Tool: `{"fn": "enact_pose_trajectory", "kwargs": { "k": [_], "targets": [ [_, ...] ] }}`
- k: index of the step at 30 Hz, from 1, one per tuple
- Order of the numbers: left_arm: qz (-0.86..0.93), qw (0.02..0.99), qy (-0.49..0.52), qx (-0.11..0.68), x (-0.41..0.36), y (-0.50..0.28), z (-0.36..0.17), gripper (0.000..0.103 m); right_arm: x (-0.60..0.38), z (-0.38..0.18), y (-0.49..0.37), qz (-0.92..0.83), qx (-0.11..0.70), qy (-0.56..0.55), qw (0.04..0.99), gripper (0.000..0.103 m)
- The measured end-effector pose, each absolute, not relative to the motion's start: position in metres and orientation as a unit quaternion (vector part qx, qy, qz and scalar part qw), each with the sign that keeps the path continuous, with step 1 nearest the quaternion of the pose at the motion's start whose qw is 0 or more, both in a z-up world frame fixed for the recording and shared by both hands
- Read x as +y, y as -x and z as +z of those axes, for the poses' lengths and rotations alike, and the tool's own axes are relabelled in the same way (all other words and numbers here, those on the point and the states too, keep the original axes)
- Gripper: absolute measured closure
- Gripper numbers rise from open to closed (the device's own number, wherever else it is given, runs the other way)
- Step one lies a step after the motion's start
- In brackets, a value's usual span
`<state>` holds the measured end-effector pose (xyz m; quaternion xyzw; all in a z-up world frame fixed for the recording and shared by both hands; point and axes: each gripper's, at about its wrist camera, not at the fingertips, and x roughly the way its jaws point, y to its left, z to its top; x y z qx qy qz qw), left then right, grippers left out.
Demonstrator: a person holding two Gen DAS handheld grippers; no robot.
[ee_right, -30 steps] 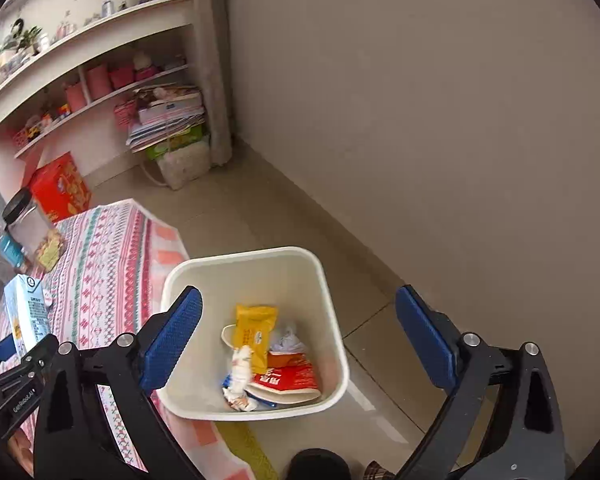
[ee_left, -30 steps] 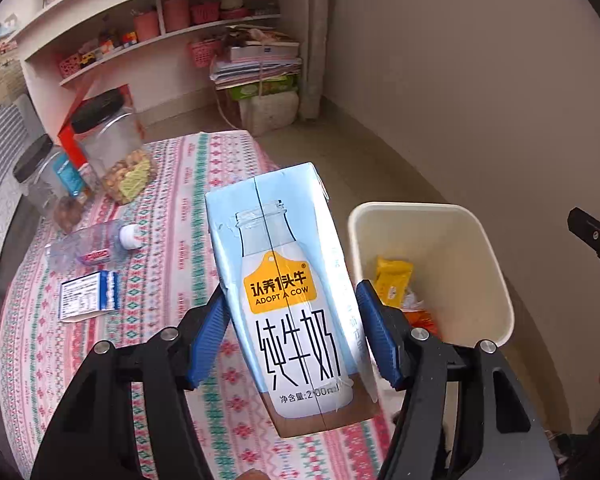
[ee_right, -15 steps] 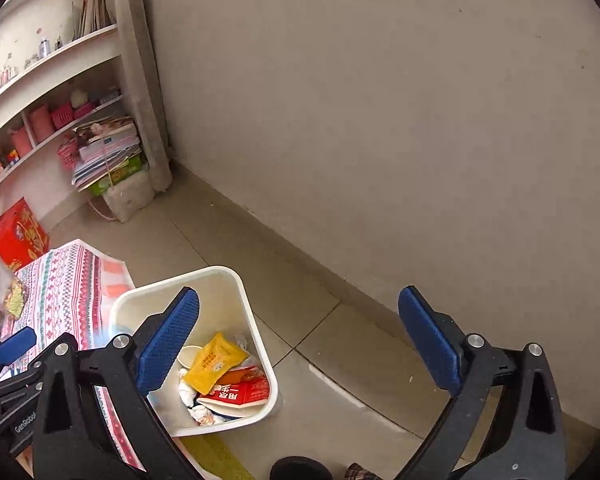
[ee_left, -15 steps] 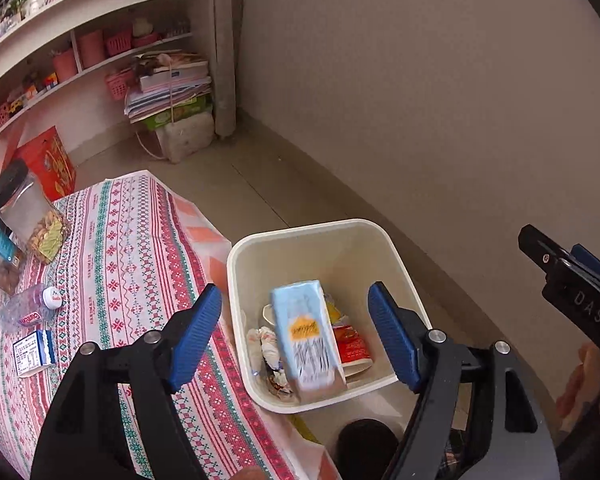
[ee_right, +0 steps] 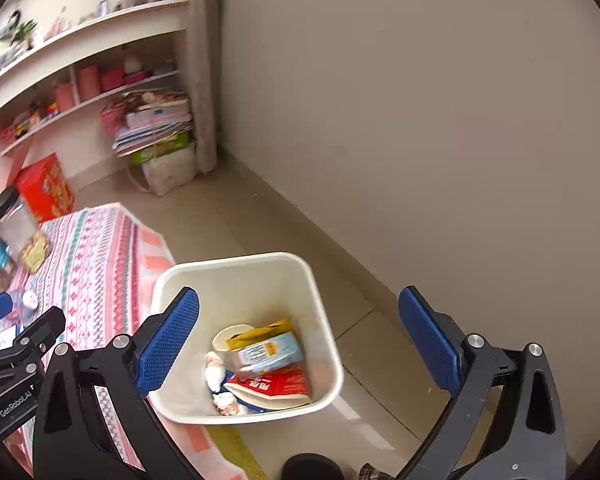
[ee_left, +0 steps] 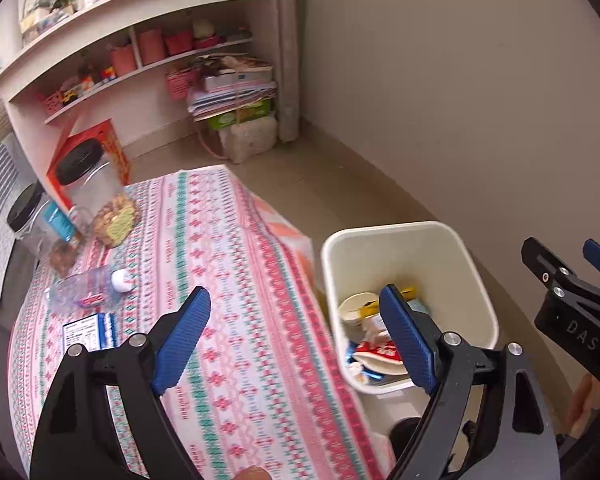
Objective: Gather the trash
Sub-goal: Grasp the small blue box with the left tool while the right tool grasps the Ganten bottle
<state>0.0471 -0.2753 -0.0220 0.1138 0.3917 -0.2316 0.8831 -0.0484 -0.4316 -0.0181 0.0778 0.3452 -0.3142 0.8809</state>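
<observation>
Left tongs point(ee_left: 296, 336) wide open, jaws have just been opening, nothing between the pads. Milk carton point(ee_right: 270, 354) is out of them and lying on its side in the bin point(ee_right: 236, 264), on top of the yellow wrapper point(ee_right: 260, 330) and the red packet point(ee_right: 276, 386). So that piece counts as collected.

Right tongs point(ee_right: 300, 344) also spread wide, empty, hanging over the bin with nothing touched. I'd guess they're parked there to stay out of the left's way.

Bin sits on the floor right against the corner of the worktop point(ee_left: 220, 272), which keeps the carry short: lift, swing over the rim, let go.

Left tongs now point at the worktop edge just beside the bin. Still on the worktop, well away from the bin: a flattened clear bottle point(ee_left: 86, 288) with a white cap and a small blue-and-white box point(ee_left: 88, 332) just nearer me. Both look like trash, likely next. Two black-lidded jars point(ee_left: 96, 196) beyond them hold food, so I'd leave those.
</observation>
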Motion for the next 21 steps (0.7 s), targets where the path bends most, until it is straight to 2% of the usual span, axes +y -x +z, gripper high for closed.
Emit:
{"fn": "enact_pose_trajectory", "kwargs": {
  "k": [11, 21],
  "targets": [
    [-0.103, 0.865, -0.189, 0.453, -0.166, -0.104, -0.090, 0.017, -0.364, -0.039, -0.002, -0.234, 0.389, -0.059, 0.889, 0.007],
    [-0.116, 0.804, -0.286, 0.508, -0.079, -0.164, -0.149, 0.017, -0.308, -0.067, -0.050, -0.191, 0.429, -0.020, 0.883, 0.007]
  ]
}}
